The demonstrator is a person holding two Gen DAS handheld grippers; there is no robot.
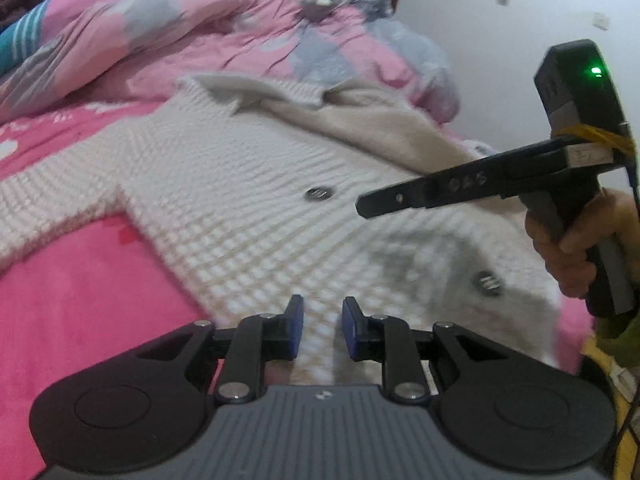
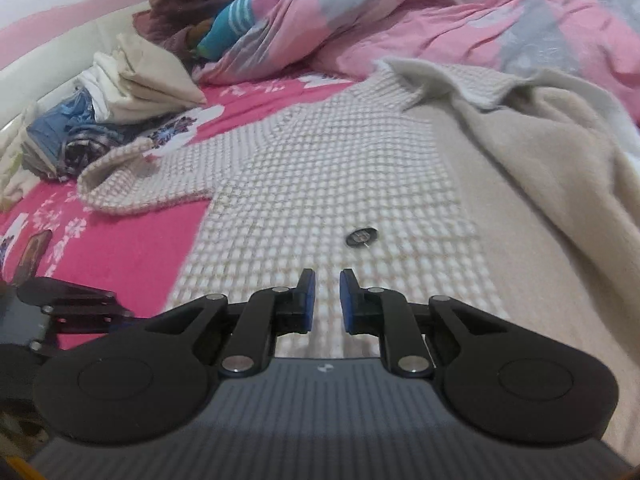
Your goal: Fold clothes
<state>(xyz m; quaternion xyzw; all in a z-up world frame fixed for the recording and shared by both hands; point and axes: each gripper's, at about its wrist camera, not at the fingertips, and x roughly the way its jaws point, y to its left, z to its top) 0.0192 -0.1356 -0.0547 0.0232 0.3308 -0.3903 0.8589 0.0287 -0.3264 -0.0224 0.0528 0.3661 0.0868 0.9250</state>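
Observation:
A cream waffle-knit cardigan (image 1: 240,184) lies spread front up on the pink bed sheet (image 1: 80,300), one sleeve (image 2: 132,184) stretched out to the left. Its right front panel (image 2: 552,184) is turned back and shows fuzzy beige lining. Two dark buttons (image 1: 319,193) sit along the front. My left gripper (image 1: 322,322) hovers over the hem, jaws a narrow gap apart, nothing between them. My right gripper (image 2: 327,296) hangs just short of a button (image 2: 361,237), also slightly open and empty. It appears side-on in the left wrist view (image 1: 366,205), held in a hand (image 1: 568,248).
A crumpled pink and grey quilt (image 1: 180,28) is heaped behind the cardigan. Folded cream and blue clothes (image 2: 100,120) are stacked at the far left by the white bed frame (image 2: 52,60). A white wall (image 1: 500,40) rises beyond the bed.

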